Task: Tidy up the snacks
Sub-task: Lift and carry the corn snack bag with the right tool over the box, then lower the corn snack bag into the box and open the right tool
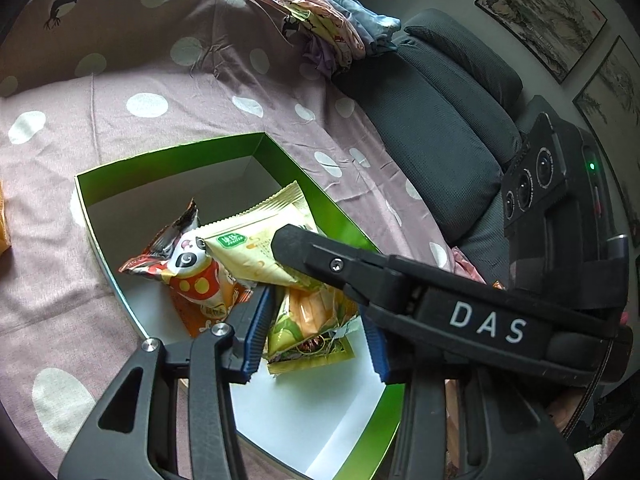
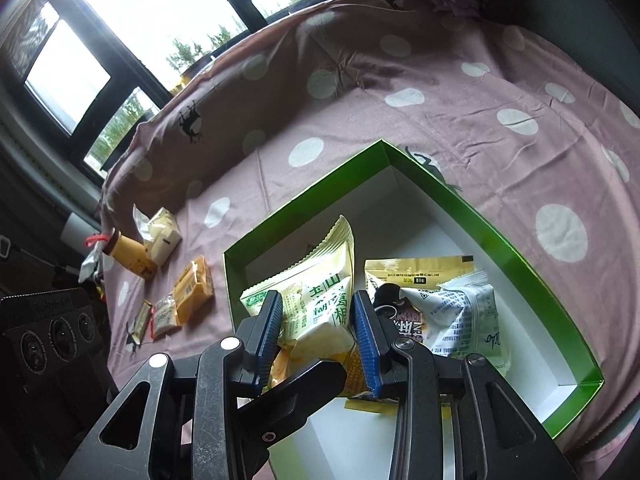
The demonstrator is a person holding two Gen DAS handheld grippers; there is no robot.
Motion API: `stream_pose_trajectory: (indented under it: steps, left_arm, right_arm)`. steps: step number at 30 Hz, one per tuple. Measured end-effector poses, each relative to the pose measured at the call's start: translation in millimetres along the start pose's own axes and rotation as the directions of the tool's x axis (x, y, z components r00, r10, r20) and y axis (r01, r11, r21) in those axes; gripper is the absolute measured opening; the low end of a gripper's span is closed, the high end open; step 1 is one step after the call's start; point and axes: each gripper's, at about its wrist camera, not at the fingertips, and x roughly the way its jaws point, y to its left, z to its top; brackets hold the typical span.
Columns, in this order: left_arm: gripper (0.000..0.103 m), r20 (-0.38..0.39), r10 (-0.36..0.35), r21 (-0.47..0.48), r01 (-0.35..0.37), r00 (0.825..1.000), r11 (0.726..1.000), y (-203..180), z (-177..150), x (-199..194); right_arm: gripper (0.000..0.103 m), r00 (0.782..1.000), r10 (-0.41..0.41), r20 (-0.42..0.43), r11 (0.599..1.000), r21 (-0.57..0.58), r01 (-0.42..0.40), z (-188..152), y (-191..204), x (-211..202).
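A green box [image 1: 168, 154] with a white inside lies on the spotted pink cloth and holds several snack packets. My left gripper [image 1: 316, 332] is open over the box, its blue pads either side of a green and orange packet [image 1: 312, 320]. A panda packet [image 1: 196, 280] lies to its left. My right gripper [image 2: 318, 332] is inside the box [image 2: 480, 220], shut on a pale yellow packet [image 2: 316, 312]; that packet [image 1: 248, 252] and the right gripper's finger [image 1: 320, 256] show in the left view. A white and blue packet [image 2: 464, 316] lies to the right.
Several small yellow snack packets [image 2: 192, 292] and a brown bottle [image 2: 128, 256] lie on the cloth left of the box. Folded clothes [image 1: 332, 28] and a dark cushion [image 1: 440, 128] are beyond the box. Windows stand behind the cloth's far edge.
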Motion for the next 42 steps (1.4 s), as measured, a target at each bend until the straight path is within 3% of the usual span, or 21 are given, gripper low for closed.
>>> stream_pose_trajectory:
  steps: [4,15,27,29,32,37,40,42]
  left_arm:
    - [0.041,-0.051,-0.009,-0.010,0.008,0.999,1.000,0.4,2.5,9.1]
    - [0.038,-0.085,0.023,-0.017,-0.024,0.996,1.000,0.1,2.2,17.8]
    - [0.054,-0.030,0.094,-0.015,-0.094,0.995,0.995,2.5,-0.9,-4.3]
    - [0.055,-0.014,0.108,-0.024,-0.108,0.994,0.994,5.7,-2.4,-14.1]
    - [0.058,0.018,0.145,-0.038,-0.144,0.989,0.989,10.9,-5.0,-32.0]
    - [0.074,0.087,0.234,-0.052,-0.230,0.968,0.972,19.5,-12.0,-70.7]
    - [0.079,0.124,0.332,-0.080,-0.324,0.935,0.943,35.1,-20.0,-99.7]
    - [0.080,0.151,0.395,-0.129,-0.378,0.906,0.917,51.8,-25.6,-121.7]
  right_arm:
    - [0.037,0.999,-0.039,0.001,0.999,0.026,0.039,1.2,-7.2,1.0]
    - [0.037,0.996,-0.075,-0.038,0.996,0.045,0.076,2.5,-14.2,12.6]
    - [0.037,0.990,-0.139,-0.037,0.989,0.050,0.140,2.9,-11.7,13.9]
    - [0.047,0.990,-0.136,-0.032,0.989,0.060,0.137,3.1,-12.5,14.1]
    - [0.048,0.988,-0.149,-0.031,0.987,0.056,0.151,2.7,-9.9,14.3]
    - [0.048,0.983,-0.182,-0.025,0.982,0.039,0.183,1.8,-2.3,13.6]
    - [0.049,0.978,-0.210,-0.013,0.977,0.034,0.210,1.4,2.7,12.6]
    - [0.056,0.974,-0.226,-0.003,0.973,0.033,0.226,1.4,6.7,12.8]
